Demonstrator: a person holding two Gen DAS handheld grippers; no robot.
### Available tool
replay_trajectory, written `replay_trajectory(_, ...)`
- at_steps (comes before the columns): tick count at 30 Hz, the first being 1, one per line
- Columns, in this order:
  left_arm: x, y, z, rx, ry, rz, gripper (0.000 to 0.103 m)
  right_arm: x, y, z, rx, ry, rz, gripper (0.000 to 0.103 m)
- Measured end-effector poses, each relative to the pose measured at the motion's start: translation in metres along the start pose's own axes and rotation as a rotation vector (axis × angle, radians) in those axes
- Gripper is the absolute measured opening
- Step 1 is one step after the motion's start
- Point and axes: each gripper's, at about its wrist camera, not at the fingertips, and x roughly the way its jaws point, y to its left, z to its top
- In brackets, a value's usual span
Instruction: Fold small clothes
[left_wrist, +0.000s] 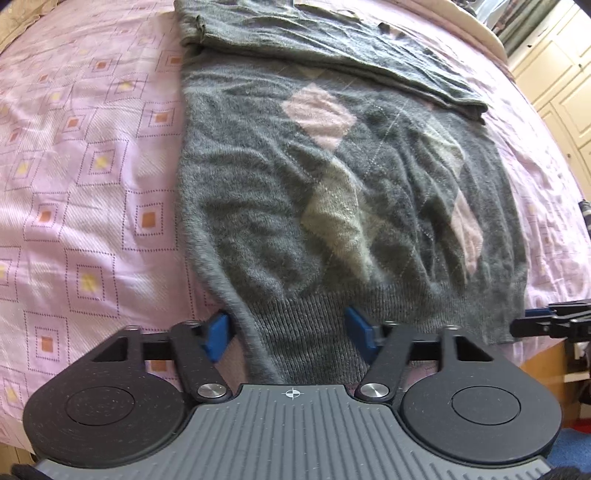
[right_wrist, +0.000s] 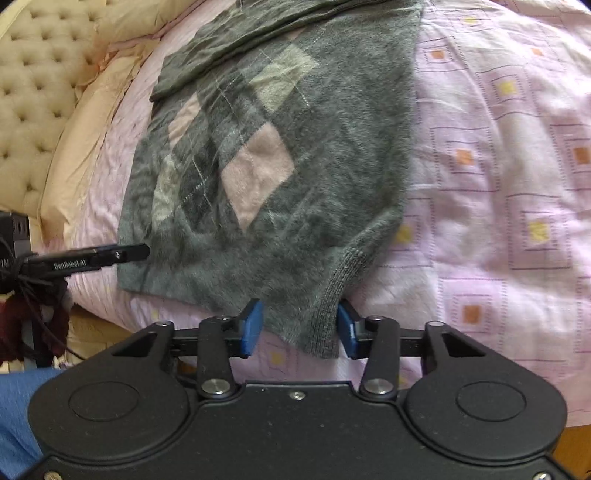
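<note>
A grey argyle sweater (left_wrist: 332, 192) with pink and pale diamonds lies flat on the bed, its sleeves (left_wrist: 314, 40) folded across the far end. My left gripper (left_wrist: 290, 336) is open, and the ribbed hem (left_wrist: 310, 339) at the near left corner lies between its blue pads (left_wrist: 218, 338). My right gripper (right_wrist: 300, 328) is open too, straddling the sweater's (right_wrist: 266, 177) other near corner, where the ribbed edge (right_wrist: 332, 295) hangs between its pads. Each gripper shows in the other's view: the right gripper (left_wrist: 546, 321) at the right edge, the left gripper (right_wrist: 96, 256) at the left.
The bed has a pink bedspread (left_wrist: 81, 177) with a square pattern, wide on both sides of the sweater. A cream tufted headboard (right_wrist: 33, 96) and pillows (right_wrist: 92, 110) stand at the left of the right wrist view. Cream cupboard doors (left_wrist: 565, 92) are beyond the bed.
</note>
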Motion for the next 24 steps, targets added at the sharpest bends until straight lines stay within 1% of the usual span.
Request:
replay_trajectory(1, 0.0, 0.0, 0.001, -0.003, 0.0, 0.0, 0.051, 0.002, 0.001, 0.0, 0.004, -0.002, 0.001, 0.043)
replay_trajectory(2, 0.0, 0.001, 0.001, -0.006, -0.001, -0.002, 0.044, 0.004, 0.002, 0.001, 0.004, 0.004, -0.002, 0.024)
replay_trajectory(3, 0.0, 0.002, 0.002, -0.008, -0.004, -0.001, 0.035, 0.007, 0.003, 0.003, 0.002, 0.02, -0.003, 0.015)
replay_trajectory(4, -0.001, 0.003, 0.003, -0.01, -0.004, 0.006, 0.026, 0.009, 0.004, 0.004, -0.002, 0.029, -0.002, 0.015)
replay_trajectory(5, -0.001, 0.004, 0.004, -0.011, -0.002, 0.013, 0.011, 0.008, 0.005, 0.005, -0.004, 0.026, 0.008, 0.015)
replay_trajectory(10, -0.013, 0.009, 0.008, -0.047, -0.032, -0.032, 0.009, -0.01, 0.006, 0.012, -0.01, -0.025, 0.032, 0.014)
replay_trajectory(13, -0.029, 0.009, 0.015, -0.053, -0.072, -0.062, 0.008, -0.031, 0.007, 0.021, -0.02, -0.075, 0.05, 0.014)
replay_trajectory(15, -0.044, 0.008, 0.022, -0.062, -0.111, -0.085, 0.008, -0.047, 0.009, 0.029, -0.004, -0.12, 0.076, 0.014)
replay_trajectory(20, -0.079, 0.011, 0.053, -0.1, -0.224, -0.13, 0.007, -0.081, 0.016, 0.057, 0.016, -0.25, 0.103, 0.014)
replay_trajectory(24, -0.096, 0.012, 0.092, -0.107, -0.319, -0.149, 0.007, -0.092, 0.025, 0.095, 0.03, -0.356, 0.112, 0.014)
